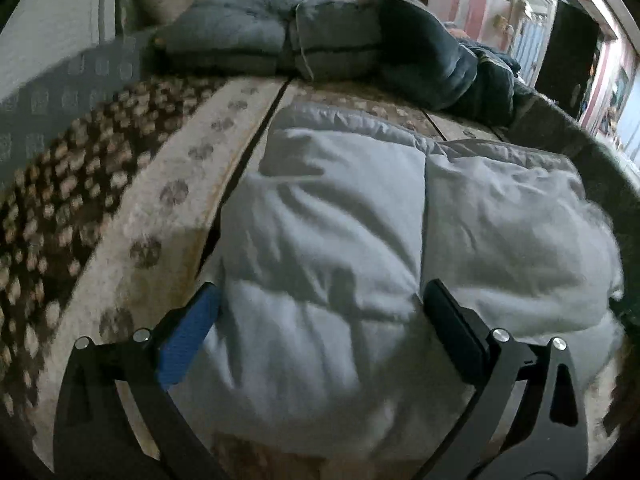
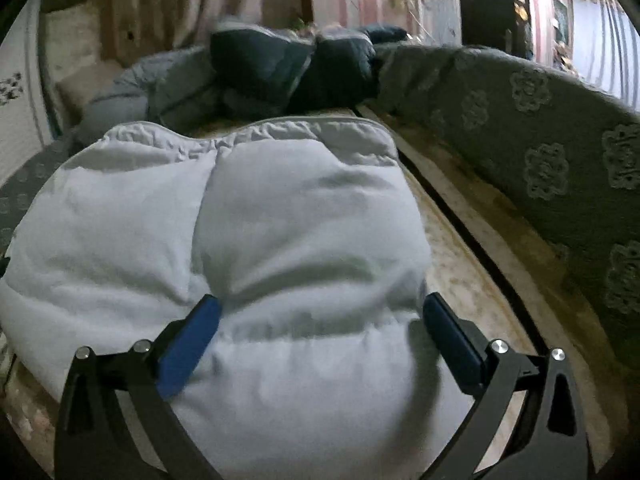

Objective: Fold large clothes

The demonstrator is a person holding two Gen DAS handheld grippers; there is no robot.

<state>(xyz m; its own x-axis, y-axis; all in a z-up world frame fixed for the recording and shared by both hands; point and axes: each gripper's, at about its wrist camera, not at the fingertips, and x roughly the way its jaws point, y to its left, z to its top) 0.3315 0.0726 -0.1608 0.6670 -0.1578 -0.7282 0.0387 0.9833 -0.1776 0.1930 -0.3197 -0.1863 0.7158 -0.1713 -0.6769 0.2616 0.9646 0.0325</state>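
A puffy white padded jacket (image 1: 360, 240) lies folded into a thick bundle on the patterned sofa seat (image 1: 160, 200). It also fills the right wrist view (image 2: 260, 220). My left gripper (image 1: 320, 300) is open, its jaws spread wide just above the near left part of the bundle. My right gripper (image 2: 320, 308) is open too, its jaws straddling the near right part of the bundle. Neither holds any cloth.
A folded grey padded jacket (image 1: 248, 36) and a dark navy padded jacket (image 1: 432, 52) lie at the far end of the seat; both show in the right wrist view, the grey jacket (image 2: 160, 88) and the navy jacket (image 2: 292, 68). The grey sofa backrest (image 2: 540, 152) runs along the right.
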